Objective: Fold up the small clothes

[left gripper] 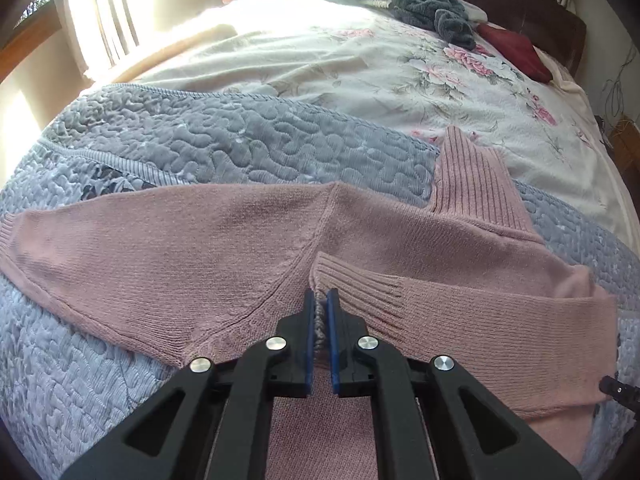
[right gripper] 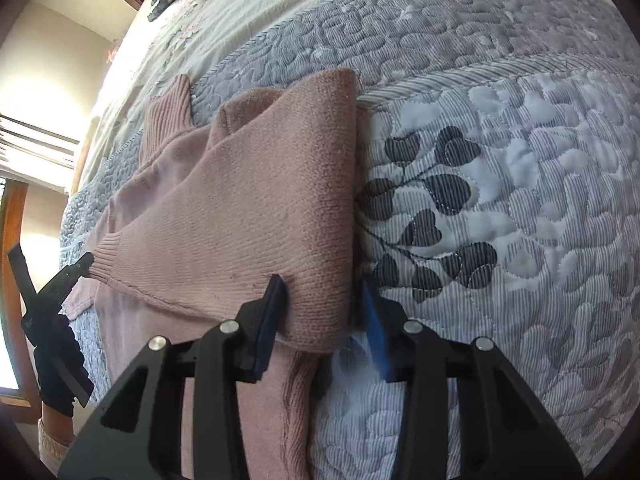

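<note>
one sleeve folded in | left gripper [left gripper: 321, 334] jaws clamped on pink sweater [left gripper: 200, 240] cuff | right gripper [right gripper: 320, 320] jaws apart astride fold | other sleeve is judged next

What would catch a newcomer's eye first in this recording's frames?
The pink knit sweater spread across the grey-blue quilted bedspread, one sleeve already folded over its body. The left gripper has its jaws pinched on fabric near the ribbed cuff; the right gripper straddles the sweater's folded edge, jaws apart. A dark heap of clothes sits at the bed's far end.
</note>
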The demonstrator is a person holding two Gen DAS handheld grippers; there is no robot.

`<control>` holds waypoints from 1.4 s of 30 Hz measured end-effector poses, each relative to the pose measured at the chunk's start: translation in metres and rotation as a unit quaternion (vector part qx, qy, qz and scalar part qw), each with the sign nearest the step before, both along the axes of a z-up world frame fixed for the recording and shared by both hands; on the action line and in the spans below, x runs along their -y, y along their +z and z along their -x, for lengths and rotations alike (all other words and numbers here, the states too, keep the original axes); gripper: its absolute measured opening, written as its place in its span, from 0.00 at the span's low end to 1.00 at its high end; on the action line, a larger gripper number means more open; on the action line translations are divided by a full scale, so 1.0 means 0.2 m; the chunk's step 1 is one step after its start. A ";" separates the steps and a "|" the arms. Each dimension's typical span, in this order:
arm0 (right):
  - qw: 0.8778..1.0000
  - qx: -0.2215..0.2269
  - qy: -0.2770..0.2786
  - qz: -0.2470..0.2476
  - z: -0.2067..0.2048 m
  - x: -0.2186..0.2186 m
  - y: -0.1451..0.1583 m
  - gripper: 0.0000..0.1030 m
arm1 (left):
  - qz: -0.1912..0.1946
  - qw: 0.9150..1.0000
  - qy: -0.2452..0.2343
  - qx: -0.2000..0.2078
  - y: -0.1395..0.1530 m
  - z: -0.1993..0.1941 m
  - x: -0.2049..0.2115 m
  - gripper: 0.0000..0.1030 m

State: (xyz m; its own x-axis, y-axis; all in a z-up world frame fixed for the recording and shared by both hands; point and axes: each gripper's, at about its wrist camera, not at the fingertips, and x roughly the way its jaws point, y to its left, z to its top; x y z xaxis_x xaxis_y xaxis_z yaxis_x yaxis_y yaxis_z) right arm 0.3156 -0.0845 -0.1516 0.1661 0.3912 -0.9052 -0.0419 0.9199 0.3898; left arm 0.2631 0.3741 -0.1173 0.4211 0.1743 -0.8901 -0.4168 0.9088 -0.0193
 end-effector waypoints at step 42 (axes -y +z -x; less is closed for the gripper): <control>0.987 0.046 0.153 0.016 0.29 -0.64 0.15 0.51 | 0.074 0.990 0.115 0.026 0.01 0.59 -0.87 0.69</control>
State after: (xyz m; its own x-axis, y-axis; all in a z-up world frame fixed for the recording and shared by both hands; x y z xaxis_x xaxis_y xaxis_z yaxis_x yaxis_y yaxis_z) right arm 0.2570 0.0431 -0.1225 0.1269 0.4081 -0.9041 -0.3538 0.8701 0.3431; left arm 0.1453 0.5487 -0.1163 0.4314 0.1393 -0.8913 -0.6072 0.7755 -0.1727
